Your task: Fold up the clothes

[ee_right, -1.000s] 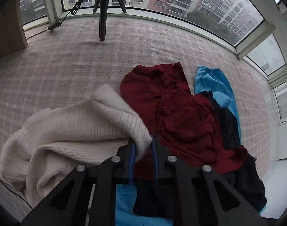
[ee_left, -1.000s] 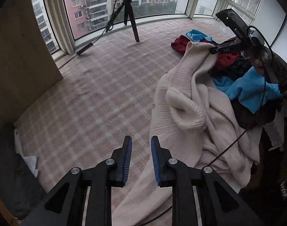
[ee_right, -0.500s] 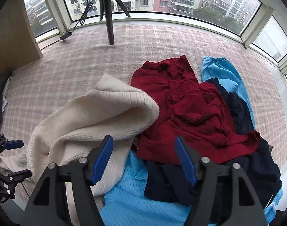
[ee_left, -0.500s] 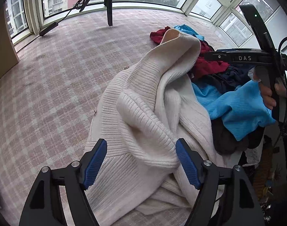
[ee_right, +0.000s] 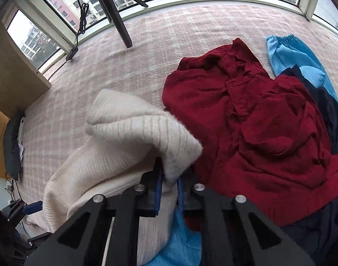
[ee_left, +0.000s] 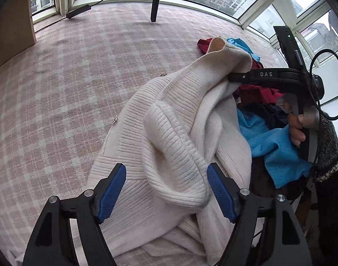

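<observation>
Right gripper [ee_right: 169, 190]: jaws closing, narrow; a fold of the cream ribbed sweater [ee_right: 129, 146] is pinched between the blue pads and lifted clear of the pile. Left gripper [ee_left: 166, 190]: jaws set wide, blue pads [ee_left: 112, 190] standing either side of a rolled ridge of the same sweater [ee_left: 175, 146]; contact cannot be told. The sweater is draped from the right gripper's tip down to the checked pink carpet [ee_left: 58, 102]. Beside it, toward the carpet's window edge, a dark red garment [ee_right: 257, 119], a bright blue garment [ee_right: 288, 53] and a navy garment [ee_right: 330, 110] are heaped, overlapping. A tripod leg [ee_right: 118, 22] is planted near the window edge. A wooden panel [ee_right: 16, 75] is set at the carpet's left edge.
</observation>
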Demonstrator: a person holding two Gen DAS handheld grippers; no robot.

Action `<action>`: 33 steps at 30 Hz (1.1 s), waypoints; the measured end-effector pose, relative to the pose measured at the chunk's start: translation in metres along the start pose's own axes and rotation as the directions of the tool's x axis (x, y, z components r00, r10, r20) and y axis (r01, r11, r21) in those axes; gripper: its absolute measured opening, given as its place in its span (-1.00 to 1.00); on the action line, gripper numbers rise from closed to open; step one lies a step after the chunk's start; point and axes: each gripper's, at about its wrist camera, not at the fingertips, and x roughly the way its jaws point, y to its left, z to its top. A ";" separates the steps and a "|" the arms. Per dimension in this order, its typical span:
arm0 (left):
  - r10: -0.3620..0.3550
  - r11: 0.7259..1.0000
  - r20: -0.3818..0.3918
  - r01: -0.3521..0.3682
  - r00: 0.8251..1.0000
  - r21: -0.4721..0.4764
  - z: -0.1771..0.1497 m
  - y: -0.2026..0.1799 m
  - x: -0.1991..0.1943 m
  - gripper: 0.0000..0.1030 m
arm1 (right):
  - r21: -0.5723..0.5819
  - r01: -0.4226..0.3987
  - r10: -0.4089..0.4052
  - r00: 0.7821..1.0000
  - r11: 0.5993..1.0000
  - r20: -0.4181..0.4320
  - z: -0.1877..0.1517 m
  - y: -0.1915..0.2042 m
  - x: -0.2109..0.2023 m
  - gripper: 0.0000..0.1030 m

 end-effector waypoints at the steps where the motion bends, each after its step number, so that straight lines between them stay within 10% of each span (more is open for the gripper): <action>1: -0.018 1.000 -0.006 0.018 1.000 -0.019 0.001 0.004 0.007 0.16 | -0.018 0.007 -0.007 1.000 1.000 0.017 0.000 0.002 -0.005 -0.81; 2: -0.041 0.998 -0.012 0.040 0.999 -0.044 0.002 0.010 0.015 -0.13 | -0.036 0.015 -0.014 0.999 0.999 0.034 -0.001 0.004 -0.011 -0.81; 3: -0.067 0.995 -0.025 0.065 0.997 -0.082 0.002 0.018 0.021 -0.83 | -0.046 0.027 -0.025 0.998 0.999 0.052 -0.002 0.005 -0.017 -0.82; 7: -0.167 0.971 0.057 0.174 0.984 -0.165 -0.003 0.049 -0.002 -0.78 | -0.075 0.092 -0.082 0.988 0.993 0.128 -0.008 0.006 -0.047 -0.83; 12: -0.084 0.986 0.298 0.122 0.951 -0.112 -0.017 0.073 -0.119 -0.81 | -0.111 0.037 -0.007 0.964 0.993 0.266 -0.029 0.015 -0.127 -0.83; 15: -0.010 0.991 0.485 0.073 0.874 -0.112 -0.039 0.086 -0.217 -0.96 | -0.186 0.010 0.068 0.912 0.982 0.404 -0.055 0.043 -0.204 -0.84; 20: 0.084 0.996 0.749 -0.050 0.657 -0.067 -0.091 0.089 -0.375 -1.00 | -0.326 0.002 0.179 0.832 0.945 0.525 -0.092 0.102 -0.303 -0.86; 24: 0.103 0.995 0.657 -0.085 0.746 -0.061 -0.085 0.109 -0.363 -1.00 | -0.337 0.142 0.055 0.857 0.931 0.513 -0.098 0.124 -0.288 -0.86; 29: -0.014 0.999 0.391 -0.006 0.920 0.050 -0.071 0.096 -0.236 -0.59 | -0.265 0.179 -0.070 0.925 0.948 0.373 -0.109 0.083 -0.228 -0.89; 33: -0.063 0.992 0.186 0.040 0.980 0.120 -0.050 0.073 -0.147 -0.50 | -0.183 0.197 -0.144 0.953 0.963 0.266 -0.155 0.030 -0.204 -0.90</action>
